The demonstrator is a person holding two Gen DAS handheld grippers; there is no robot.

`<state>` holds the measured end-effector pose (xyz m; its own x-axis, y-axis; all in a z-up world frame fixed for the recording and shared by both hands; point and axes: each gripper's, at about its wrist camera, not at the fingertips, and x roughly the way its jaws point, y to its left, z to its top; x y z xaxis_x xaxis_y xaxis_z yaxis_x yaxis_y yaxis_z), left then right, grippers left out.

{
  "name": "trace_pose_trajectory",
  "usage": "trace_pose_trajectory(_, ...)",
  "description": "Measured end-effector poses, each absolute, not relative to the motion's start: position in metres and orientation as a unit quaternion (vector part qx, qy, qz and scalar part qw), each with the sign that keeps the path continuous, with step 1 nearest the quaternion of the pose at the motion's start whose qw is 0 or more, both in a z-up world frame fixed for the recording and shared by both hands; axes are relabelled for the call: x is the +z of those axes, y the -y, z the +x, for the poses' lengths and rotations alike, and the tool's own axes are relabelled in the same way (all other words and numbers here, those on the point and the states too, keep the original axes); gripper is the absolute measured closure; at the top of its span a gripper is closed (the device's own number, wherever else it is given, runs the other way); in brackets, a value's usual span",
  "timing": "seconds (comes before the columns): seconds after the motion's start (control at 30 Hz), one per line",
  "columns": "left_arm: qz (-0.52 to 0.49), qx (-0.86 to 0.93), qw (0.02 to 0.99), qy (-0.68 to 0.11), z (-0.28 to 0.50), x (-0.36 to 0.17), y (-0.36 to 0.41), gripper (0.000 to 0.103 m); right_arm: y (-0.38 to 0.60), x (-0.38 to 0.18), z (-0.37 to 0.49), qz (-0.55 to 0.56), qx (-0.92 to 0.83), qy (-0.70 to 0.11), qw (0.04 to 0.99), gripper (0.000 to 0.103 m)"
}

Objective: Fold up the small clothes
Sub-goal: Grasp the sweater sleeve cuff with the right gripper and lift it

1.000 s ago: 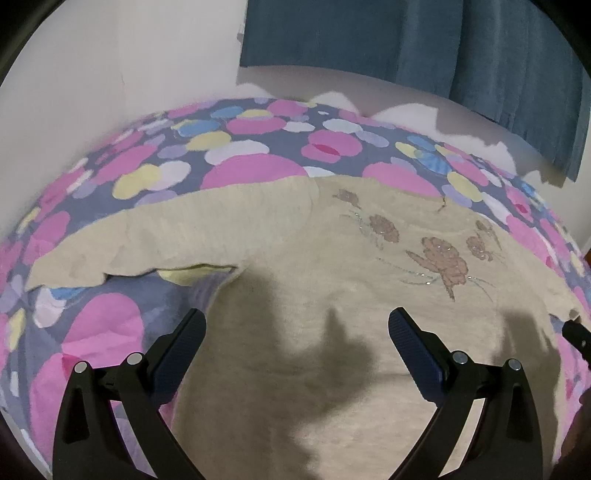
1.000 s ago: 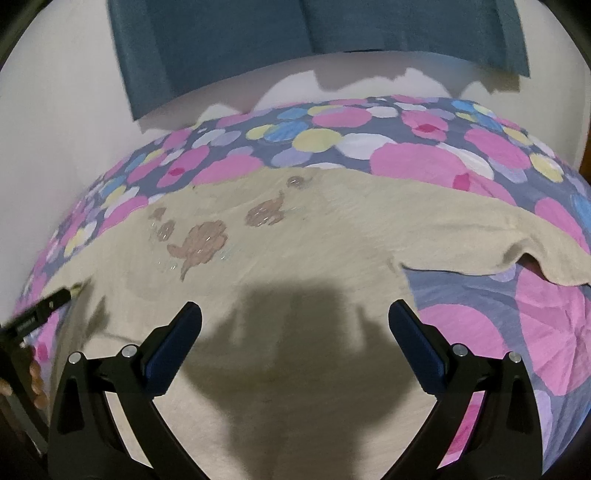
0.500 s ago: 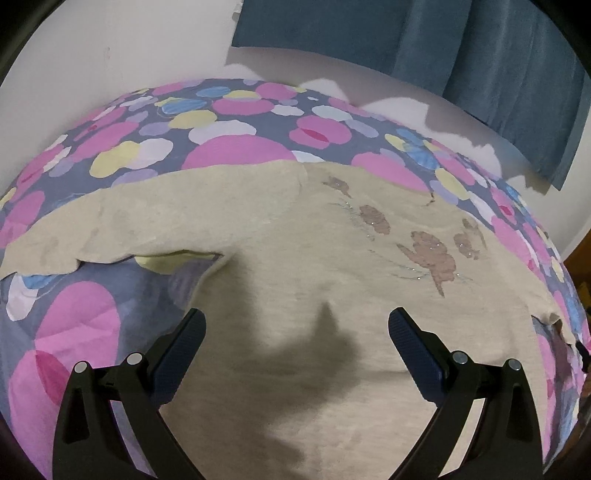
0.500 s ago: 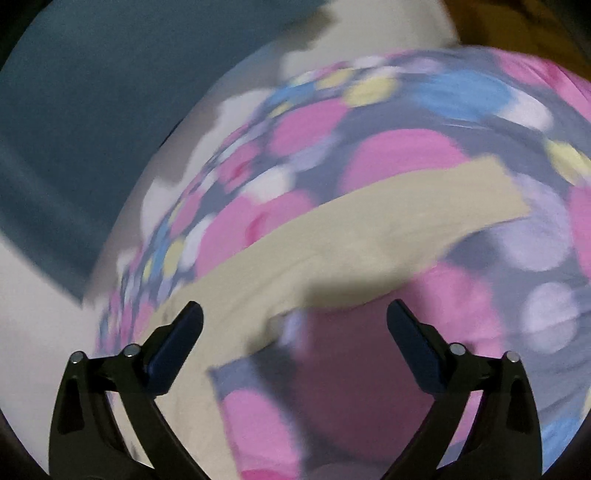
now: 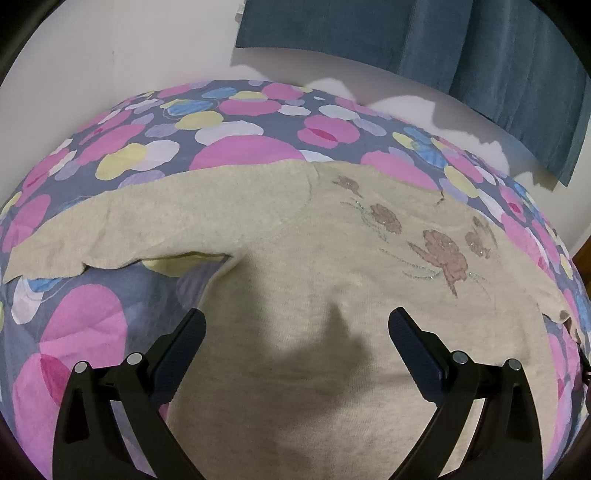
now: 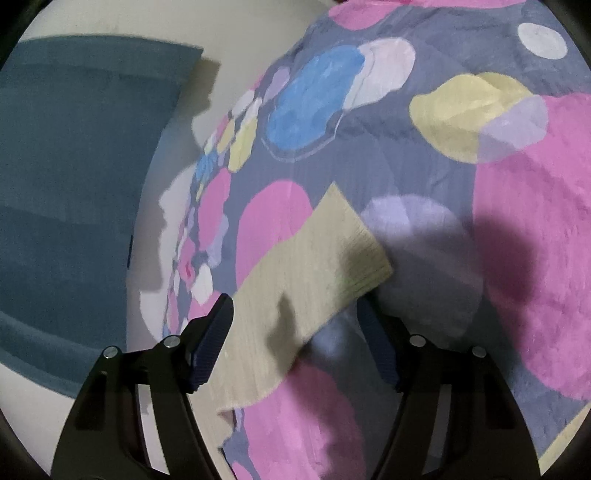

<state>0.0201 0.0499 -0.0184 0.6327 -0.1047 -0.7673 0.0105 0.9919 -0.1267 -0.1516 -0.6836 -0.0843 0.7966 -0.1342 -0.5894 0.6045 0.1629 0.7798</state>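
A small beige knit sweater (image 5: 325, 280) with brown sequinned flowers lies flat on the bedspread, one sleeve (image 5: 122, 232) stretched out to the left. My left gripper (image 5: 295, 321) hovers open over the sweater's body, nothing between its fingers. In the right wrist view the other sleeve (image 6: 314, 273) runs diagonally, its ribbed cuff toward the upper right. My right gripper (image 6: 295, 314) is rolled sideways around this sleeve near the cuff. Its jaws are closing with the sleeve between them, and the pads stand apart from the cloth.
The bed carries a grey quilt (image 5: 236, 122) with pink, yellow and blue blobs. A white wall (image 5: 110, 51) and a teal curtain (image 5: 406, 33) stand behind it. The quilt's edge (image 6: 192, 206) drops off toward the wall in the right wrist view.
My right gripper swung from above the sweater's body out to the right sleeve, rolled over, and its jaws narrowed around the cuff end. The left gripper stayed nearly still, open.
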Motion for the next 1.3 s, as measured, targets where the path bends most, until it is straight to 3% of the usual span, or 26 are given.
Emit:
trace_pose_trajectory(0.07,-0.056,-0.032,0.902,-0.427,0.020,-0.018,-0.049,0.004,0.686,-0.088,-0.153,0.593,-0.260,-0.186,0.738,0.040)
trace_pose_trajectory(0.33,-0.057,-0.029,0.902,-0.427,0.020,-0.019,-0.050,0.004,0.701,-0.103,-0.154,0.593,-0.263,-0.202,0.734,0.098)
trace_pose_trajectory(0.57,-0.052,-0.029,0.903,-0.426,0.020,-0.018,-0.052,0.004,0.691,-0.094,-0.151,0.555,-0.261,-0.215,0.760,0.098)
trace_pose_trajectory(0.8,-0.056,-0.026,0.902,-0.427,0.022,-0.017,-0.054,0.004,0.661,-0.049,-0.128,0.500,-0.235,-0.215,0.805,0.099)
trace_pose_trajectory(1.3,-0.090,-0.039,0.897,-0.432,0.027,-0.016,-0.071,0.004,0.514,0.022,-0.025,0.407,-0.071,-0.264,0.872,0.098)
